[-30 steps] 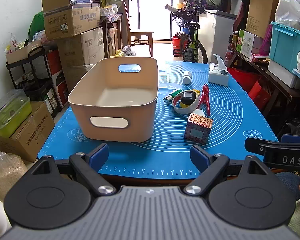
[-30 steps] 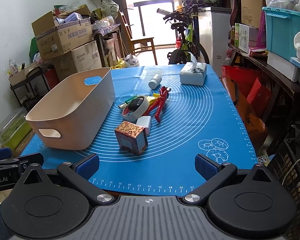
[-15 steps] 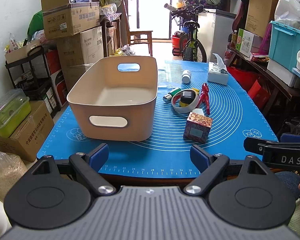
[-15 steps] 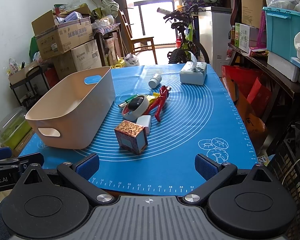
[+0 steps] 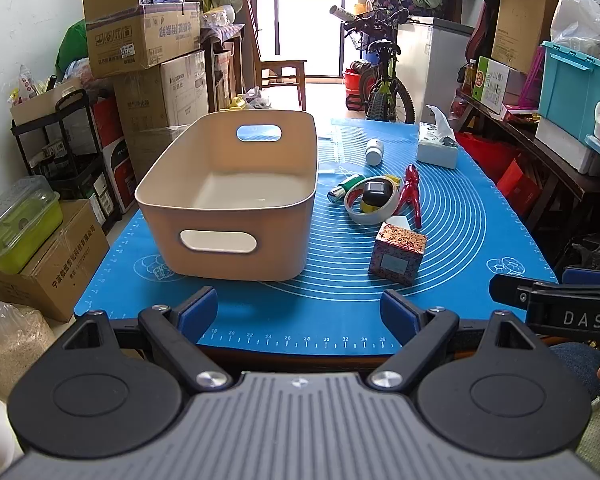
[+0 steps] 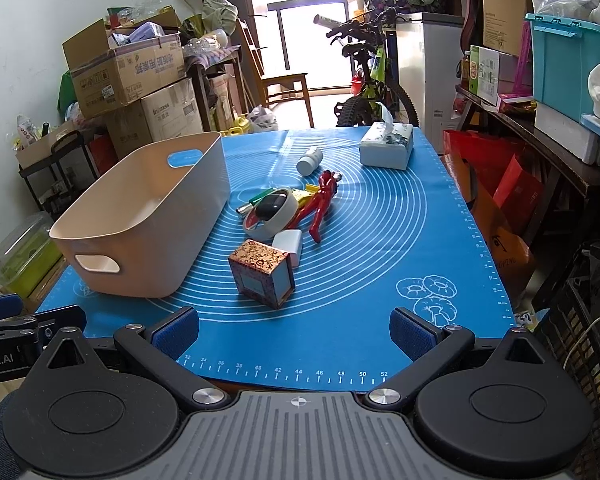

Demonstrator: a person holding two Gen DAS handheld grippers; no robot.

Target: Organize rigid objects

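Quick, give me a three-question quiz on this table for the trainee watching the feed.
1. True or false: the bin already holds an object.
2. Which item lies nearest the right gripper? A) patterned box B) tissue box C) white bottle
3. Fill in: the black object sits inside the ring of the ____.

Key: 1 false, it looks empty. 2 A. 3 tape roll.

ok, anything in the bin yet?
No, the bin is bare inside in the left wrist view; the patterned box and the rest sit on the mat.
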